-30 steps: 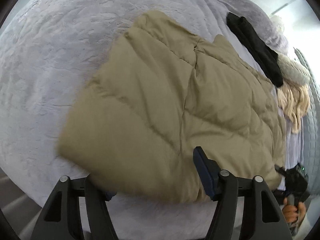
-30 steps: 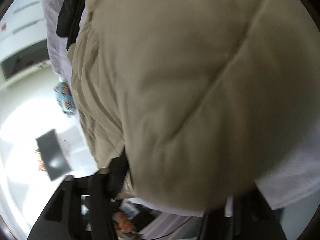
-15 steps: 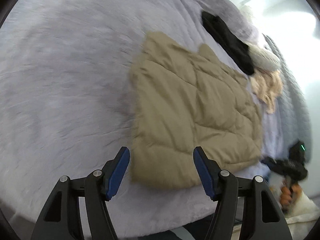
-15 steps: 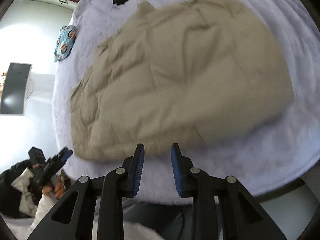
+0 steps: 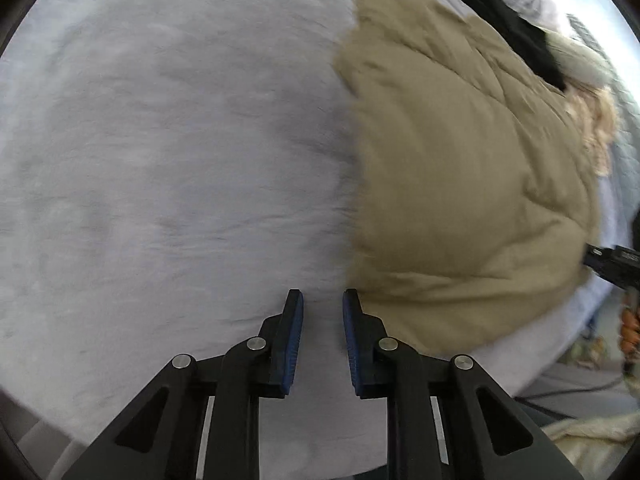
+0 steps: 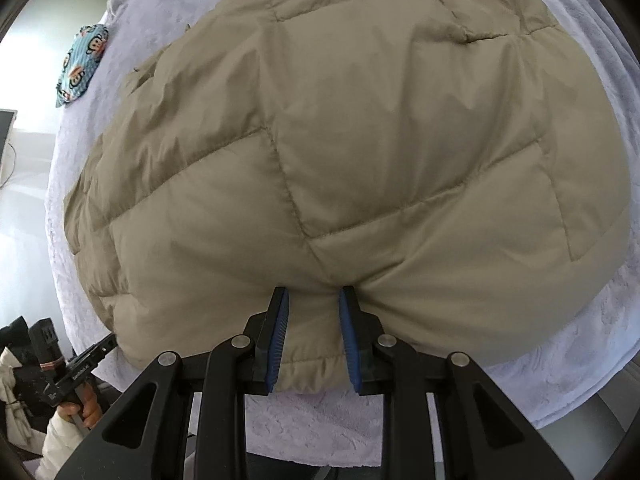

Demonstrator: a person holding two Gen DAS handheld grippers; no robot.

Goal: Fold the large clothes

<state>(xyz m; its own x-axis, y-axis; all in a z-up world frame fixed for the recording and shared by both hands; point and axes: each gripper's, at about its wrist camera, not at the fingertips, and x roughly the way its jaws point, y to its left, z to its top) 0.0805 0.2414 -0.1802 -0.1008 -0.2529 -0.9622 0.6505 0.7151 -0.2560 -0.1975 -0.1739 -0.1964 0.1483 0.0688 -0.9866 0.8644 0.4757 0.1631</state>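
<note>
Right gripper (image 6: pixel 311 292): pads clamped on near hem of tan quilted jacket (image 6: pixel 360 140), after narrowing. Left gripper (image 5: pixel 322 296): jaws just narrowed, nothing between, over bare grey blanket (image 5: pixel 160 160) beside jacket's edge. Jacket flat at blanket's near edge. Left view only: black garment (image 5: pixel 504 20). Right view only: patterned cloth (image 6: pixel 80 64).

We record: bed under pale lilac plush blanket (image 5: pixel 168 168); white walls (image 6: pixel 36 64); bright daylight at the edges.
</note>
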